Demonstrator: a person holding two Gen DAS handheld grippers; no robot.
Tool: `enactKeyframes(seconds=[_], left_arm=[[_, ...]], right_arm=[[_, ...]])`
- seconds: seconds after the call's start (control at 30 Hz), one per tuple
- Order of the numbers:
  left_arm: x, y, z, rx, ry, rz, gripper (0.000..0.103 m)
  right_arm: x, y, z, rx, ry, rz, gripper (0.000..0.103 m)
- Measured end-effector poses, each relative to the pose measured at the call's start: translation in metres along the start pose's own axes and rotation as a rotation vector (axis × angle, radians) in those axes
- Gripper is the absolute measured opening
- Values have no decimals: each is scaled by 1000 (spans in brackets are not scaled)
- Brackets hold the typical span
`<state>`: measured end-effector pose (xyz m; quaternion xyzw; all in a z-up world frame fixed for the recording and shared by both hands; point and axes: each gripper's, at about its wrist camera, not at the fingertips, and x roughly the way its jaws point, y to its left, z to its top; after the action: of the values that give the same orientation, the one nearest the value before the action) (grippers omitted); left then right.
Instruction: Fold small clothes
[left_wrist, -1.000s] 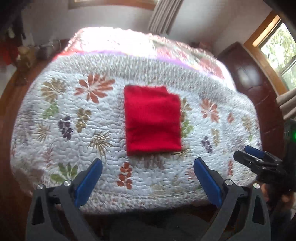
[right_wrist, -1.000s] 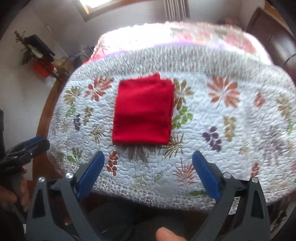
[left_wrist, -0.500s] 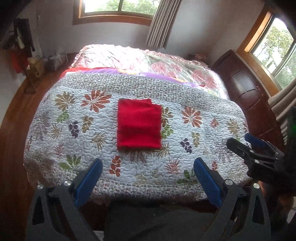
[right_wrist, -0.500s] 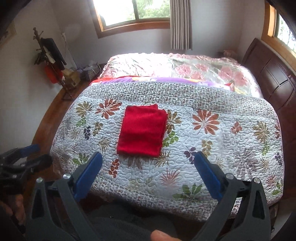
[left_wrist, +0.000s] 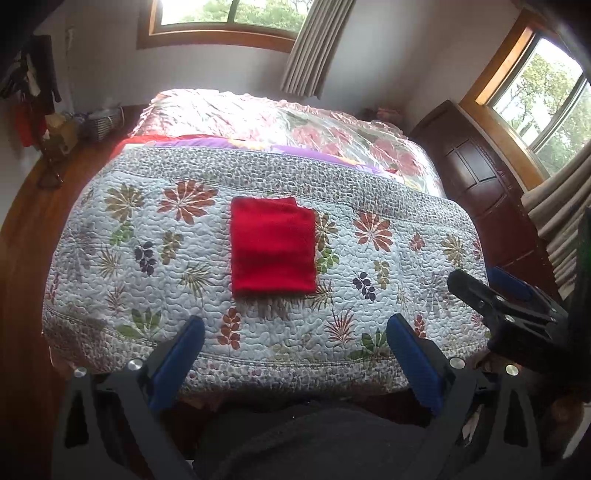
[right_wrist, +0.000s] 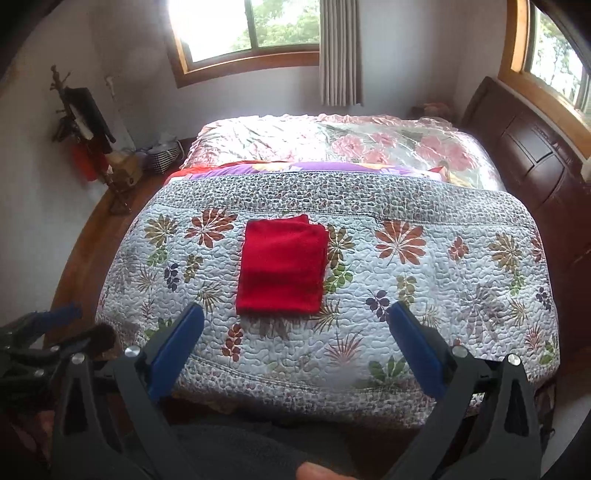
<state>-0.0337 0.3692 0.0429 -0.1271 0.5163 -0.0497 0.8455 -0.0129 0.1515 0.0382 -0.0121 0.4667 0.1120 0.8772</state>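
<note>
A red cloth (left_wrist: 272, 245) (right_wrist: 282, 264) lies folded into a neat rectangle on the floral quilt (left_wrist: 166, 258) (right_wrist: 424, 266), near its middle. My left gripper (left_wrist: 295, 334) is open, held back from the bed's near edge, nothing between its blue pads. My right gripper (right_wrist: 296, 323) is open too, also short of the cloth and empty. In the left wrist view the right gripper (left_wrist: 506, 299) shows at the right edge; in the right wrist view the left gripper (right_wrist: 51, 332) shows at the lower left. Neither gripper touches the cloth.
The bed carries a shiny pink floral cover (right_wrist: 332, 140) beyond the quilt. A dark wooden headboard (right_wrist: 535, 162) stands at the right. A coat stand (right_wrist: 85, 125) and a basket (right_wrist: 162, 157) are by the left wall. Dark fabric of a person's lap (left_wrist: 314, 439) fills the bottom.
Both grippers have pulled back and up from the bed, so the red cloth looks smaller and more of the room shows. The cloth has not moved.
</note>
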Motion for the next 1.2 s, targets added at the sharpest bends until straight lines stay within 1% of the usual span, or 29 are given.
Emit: enactKeyframes(seconds=[0.5,0.83,1.2], left_arm=[[4,22,7,34,16,-22,99],[7,27,12,37,11,-17,99],[9,25,20,37,0,-19,99]], right_arm=[[4,26,2,25,2,-53,100],[9,28,4,39,1,-45,100],[9,28,11,23,-12,-44,100]])
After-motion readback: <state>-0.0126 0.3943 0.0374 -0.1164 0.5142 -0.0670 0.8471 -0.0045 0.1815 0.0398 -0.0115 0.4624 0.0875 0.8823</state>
